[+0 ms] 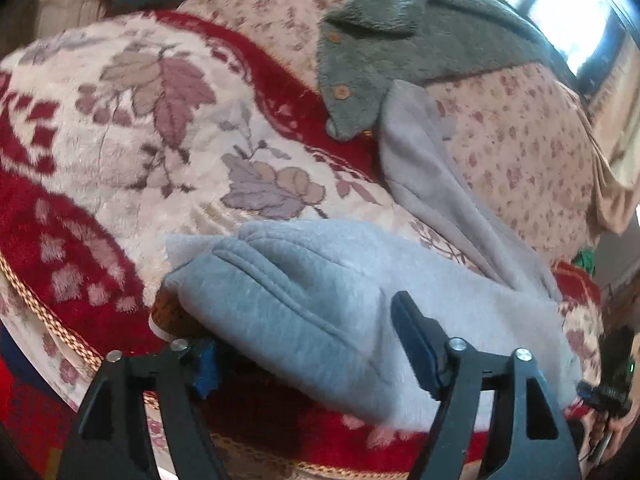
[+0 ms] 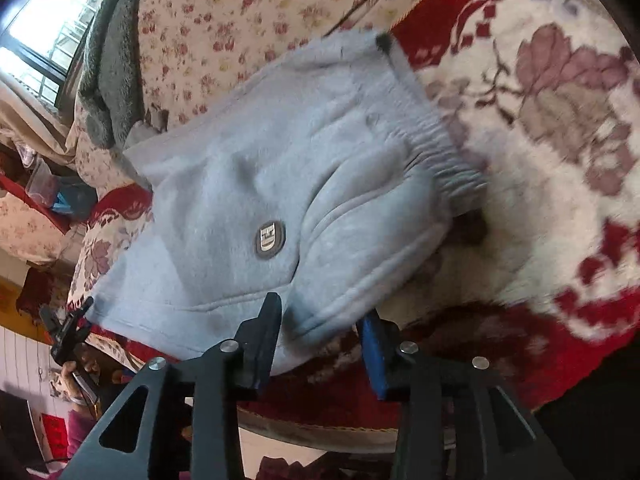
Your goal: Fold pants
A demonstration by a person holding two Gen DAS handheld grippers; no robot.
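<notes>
Left gripper (image 1: 308, 344) apart, straddling near edge of pants (image 1: 320, 300); right gripper (image 2: 320, 332) apart too, hem fold between fingers, not clamped. Pants lie bunched on bed near its front edge, on red floral blanket (image 1: 120, 120). Judgement: bite both edge corners at matching depth, pull flat before folding; thick fleece may slip. Flowered sheet (image 1: 520, 140) beyond. Green fleece jacket (image 1: 400, 40) touches far pant leg, may snag. Waistband (image 2: 444, 160) faces away; round badge (image 2: 270, 238) up.
</notes>
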